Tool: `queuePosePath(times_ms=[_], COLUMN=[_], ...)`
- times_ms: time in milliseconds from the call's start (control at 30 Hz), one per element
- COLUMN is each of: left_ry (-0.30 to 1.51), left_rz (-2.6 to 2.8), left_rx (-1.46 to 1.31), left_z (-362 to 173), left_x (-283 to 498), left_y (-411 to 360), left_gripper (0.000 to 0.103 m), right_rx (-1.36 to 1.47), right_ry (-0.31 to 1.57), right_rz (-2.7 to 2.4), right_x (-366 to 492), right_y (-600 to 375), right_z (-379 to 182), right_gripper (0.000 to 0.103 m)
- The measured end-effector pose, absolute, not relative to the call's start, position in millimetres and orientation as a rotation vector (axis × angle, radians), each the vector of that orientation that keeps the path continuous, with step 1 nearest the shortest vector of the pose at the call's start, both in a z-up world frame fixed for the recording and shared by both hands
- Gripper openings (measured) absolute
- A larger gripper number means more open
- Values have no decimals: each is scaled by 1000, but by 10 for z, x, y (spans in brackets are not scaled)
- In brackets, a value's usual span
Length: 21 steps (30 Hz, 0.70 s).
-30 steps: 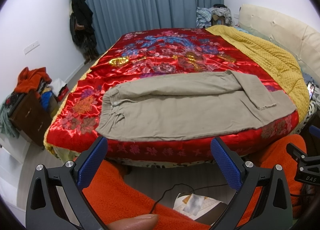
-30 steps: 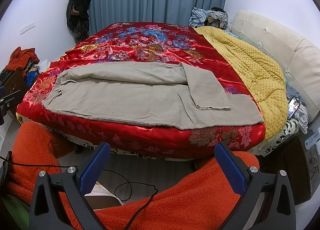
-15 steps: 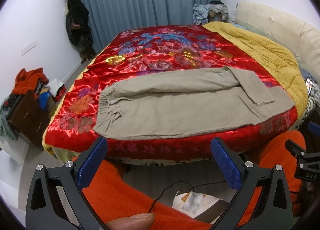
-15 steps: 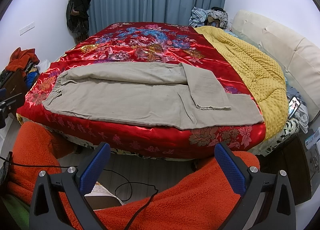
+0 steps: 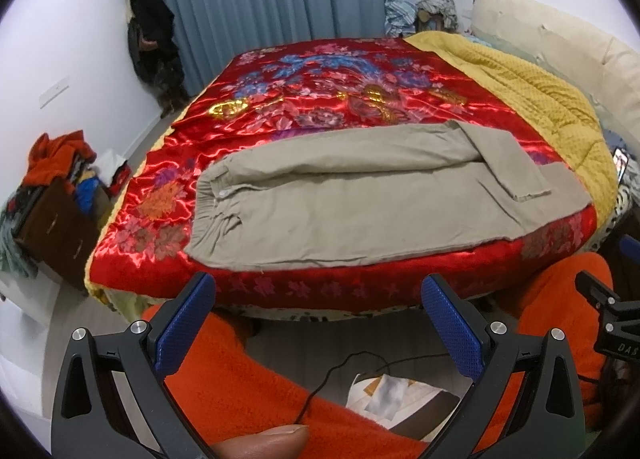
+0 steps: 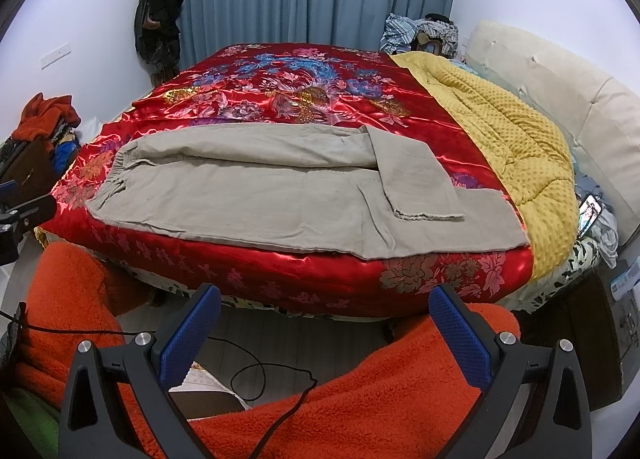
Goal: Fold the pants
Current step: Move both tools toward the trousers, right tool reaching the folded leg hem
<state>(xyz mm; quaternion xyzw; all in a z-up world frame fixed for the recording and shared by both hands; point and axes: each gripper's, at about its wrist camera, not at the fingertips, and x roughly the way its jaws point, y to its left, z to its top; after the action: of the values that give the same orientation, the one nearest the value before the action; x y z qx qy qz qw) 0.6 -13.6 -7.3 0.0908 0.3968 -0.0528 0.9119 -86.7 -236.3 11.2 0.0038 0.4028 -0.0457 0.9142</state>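
Lying flat, khaki pants, cuff folded over

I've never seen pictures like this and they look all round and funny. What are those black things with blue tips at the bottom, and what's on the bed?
Those are two grabbing tools, one in each of a person's hands, each with a small round-eyed camera on it. One picture looks out from the left gripper, the other from the right gripper. Both are open and hold nothing. On the bed, over a shiny red quilt, lie beige pants near the front edge, one leg end flipped back over the other. A yellow blanket lies on the right. The fuzzy orange below is the person's clothing.
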Motion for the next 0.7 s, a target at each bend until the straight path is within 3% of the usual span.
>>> queuePosePath(times_ms=[367, 567, 700], left_ry=[765, 770, 809], left_rz=[-105, -115, -117], left_rx=[297, 262, 227], left_z=[-49, 18, -85], left_x=[237, 533, 642], left_y=[-278, -387, -423], left_gripper=[103, 103, 103], right_rx=[37, 124, 26], right_ry=[832, 726, 733], right_rz=[-58, 11, -63], right_x=[-782, -521, 56], right_y=[-2427, -2795, -3214], right_z=[82, 30, -377], right_gripper=[103, 103, 102])
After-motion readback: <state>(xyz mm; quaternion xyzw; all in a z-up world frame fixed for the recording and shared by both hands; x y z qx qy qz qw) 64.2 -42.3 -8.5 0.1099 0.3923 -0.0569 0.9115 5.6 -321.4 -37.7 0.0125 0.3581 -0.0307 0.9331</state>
